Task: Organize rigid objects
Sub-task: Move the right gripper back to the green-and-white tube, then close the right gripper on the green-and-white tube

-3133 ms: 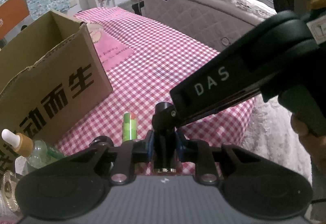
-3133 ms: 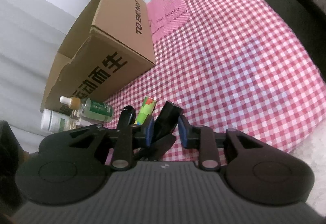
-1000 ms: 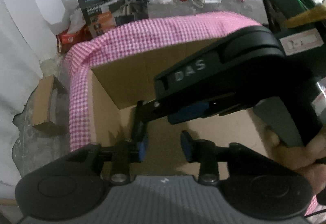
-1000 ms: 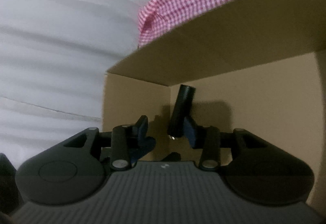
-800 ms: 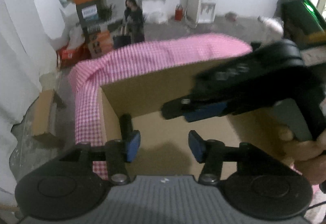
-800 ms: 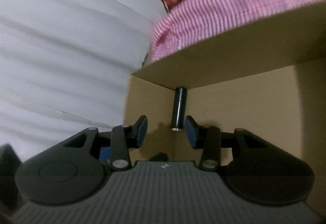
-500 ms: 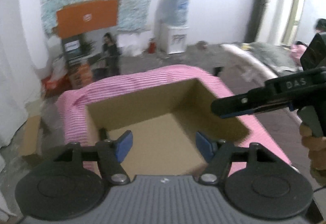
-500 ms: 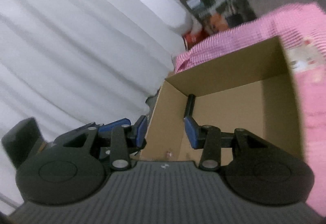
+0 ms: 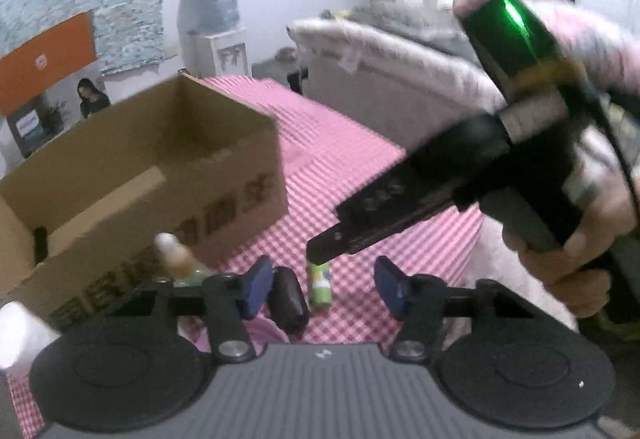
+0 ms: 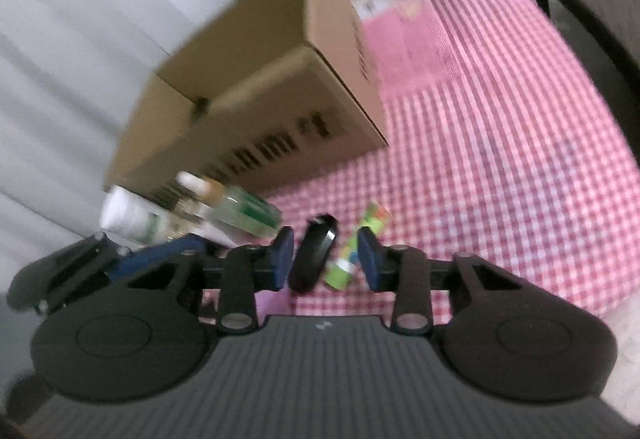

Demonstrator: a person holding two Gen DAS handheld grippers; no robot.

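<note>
An open cardboard box (image 9: 152, 175) stands on the pink checked table; a black tube (image 9: 40, 245) leans in its left corner. It also shows in the right wrist view (image 10: 260, 107). On the cloth in front of the box lie a black round object (image 9: 289, 300) and a green tube (image 9: 319, 282), seen in the right wrist view as the black object (image 10: 314, 253) and green tube (image 10: 356, 249). My left gripper (image 9: 322, 289) is open and empty above them. My right gripper (image 10: 326, 259) is open and empty over the same spot, and shows in the left wrist view (image 9: 332, 251).
A dropper bottle (image 10: 232, 205) and a white bottle (image 10: 132, 217) lie by the box's near wall. A pink sheet (image 10: 404, 39) lies behind the box. A bed (image 9: 400, 79) stands to the right of the table. The table's near edge (image 10: 540, 303) is close.
Both grippers have pulled back out of the box and come down over the table front. The black tube stays in the box. Both grippers are empty.
</note>
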